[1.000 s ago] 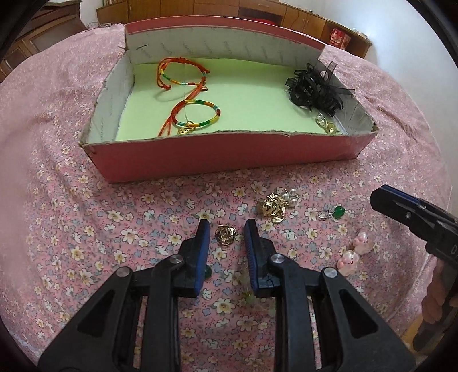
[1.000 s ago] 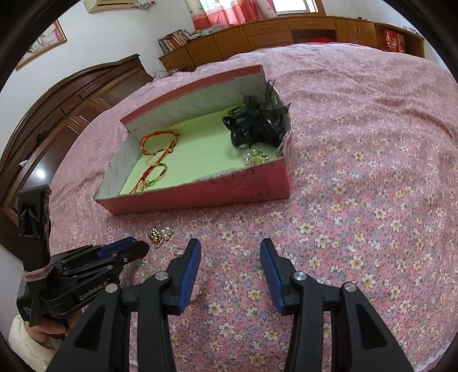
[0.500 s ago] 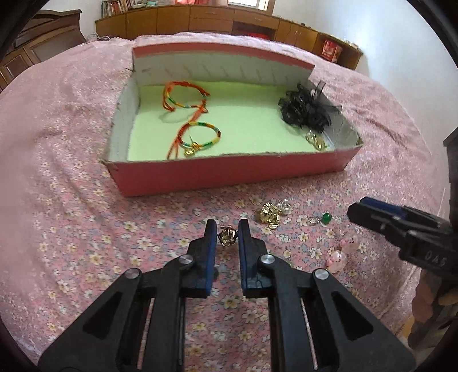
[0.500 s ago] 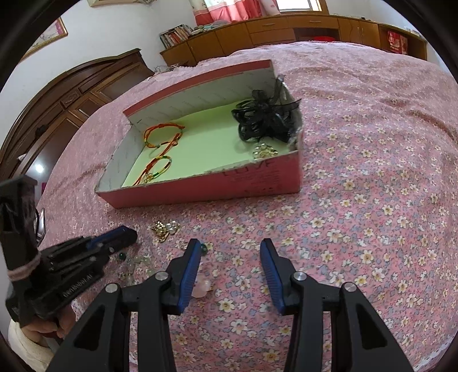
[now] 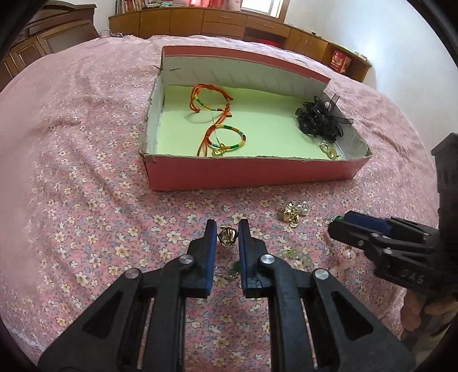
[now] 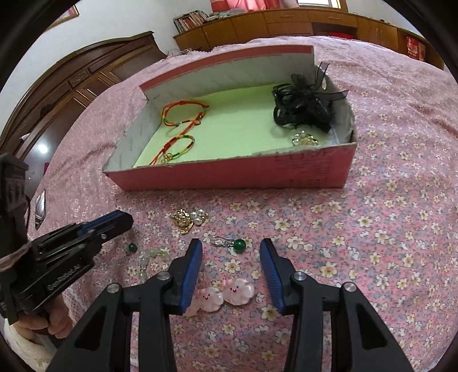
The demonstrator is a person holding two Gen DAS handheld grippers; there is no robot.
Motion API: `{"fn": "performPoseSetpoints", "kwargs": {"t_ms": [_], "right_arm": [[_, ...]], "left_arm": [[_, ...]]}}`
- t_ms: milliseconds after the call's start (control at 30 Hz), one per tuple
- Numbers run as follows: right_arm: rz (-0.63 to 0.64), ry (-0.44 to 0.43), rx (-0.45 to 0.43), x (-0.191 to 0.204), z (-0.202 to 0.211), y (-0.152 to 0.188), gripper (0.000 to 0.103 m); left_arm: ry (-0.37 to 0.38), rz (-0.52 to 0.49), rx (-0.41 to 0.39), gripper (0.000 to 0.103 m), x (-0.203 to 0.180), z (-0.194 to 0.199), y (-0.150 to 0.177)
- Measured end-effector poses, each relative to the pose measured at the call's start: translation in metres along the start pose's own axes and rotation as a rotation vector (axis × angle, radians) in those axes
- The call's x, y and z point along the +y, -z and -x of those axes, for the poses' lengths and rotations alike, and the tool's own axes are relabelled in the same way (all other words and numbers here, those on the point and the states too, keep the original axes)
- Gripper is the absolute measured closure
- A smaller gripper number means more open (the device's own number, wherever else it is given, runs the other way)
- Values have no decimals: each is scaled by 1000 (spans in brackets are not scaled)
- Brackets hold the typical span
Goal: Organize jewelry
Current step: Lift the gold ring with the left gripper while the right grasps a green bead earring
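Note:
My left gripper (image 5: 226, 230) is shut on a small gold earring (image 5: 227, 235), held above the floral bedspread. The pink box (image 5: 252, 171) with a green floor lies beyond it. It holds two woven bracelets (image 5: 226, 138), a black hair bow (image 5: 317, 118) and a gold piece (image 5: 327, 150). My right gripper (image 6: 230, 253) is open over a green bead earring (image 6: 239, 245), with two pink bunny charms (image 6: 226, 293) between its arms. A gold and pearl cluster (image 6: 189, 219) lies in front of the box.
Small green beads and pale charms (image 6: 148, 254) lie on the bedspread near the left gripper (image 6: 108, 226). Wooden cabinets (image 5: 229, 23) line the far wall. A dark wardrobe (image 6: 71, 85) stands at the left.
The left gripper closed on the gold earring and lifted it off the bedspread. The right gripper moved left over the green bead earring and bunny charms.

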State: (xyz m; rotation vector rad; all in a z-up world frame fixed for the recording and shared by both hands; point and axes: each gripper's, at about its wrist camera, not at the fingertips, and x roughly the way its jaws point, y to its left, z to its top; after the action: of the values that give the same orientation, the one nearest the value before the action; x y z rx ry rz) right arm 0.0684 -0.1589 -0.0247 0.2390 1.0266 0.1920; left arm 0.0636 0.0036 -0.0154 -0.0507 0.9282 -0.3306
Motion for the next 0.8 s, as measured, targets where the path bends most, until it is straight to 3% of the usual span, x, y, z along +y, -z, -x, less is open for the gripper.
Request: {"fn": "performPoseSetpoints", "kwargs": {"t_ms": [167, 300, 800], "right_arm": [[19, 23, 8, 4, -11, 1, 71], [42, 22, 8, 9, -12, 5, 92], [44, -37, -97, 10, 26, 10, 92]], "left_arm": [[-5, 7, -9, 97, 3, 5, 1], [-8, 8, -8, 97, 4, 6, 3], [-24, 15, -58, 97, 3, 31, 0]]}}
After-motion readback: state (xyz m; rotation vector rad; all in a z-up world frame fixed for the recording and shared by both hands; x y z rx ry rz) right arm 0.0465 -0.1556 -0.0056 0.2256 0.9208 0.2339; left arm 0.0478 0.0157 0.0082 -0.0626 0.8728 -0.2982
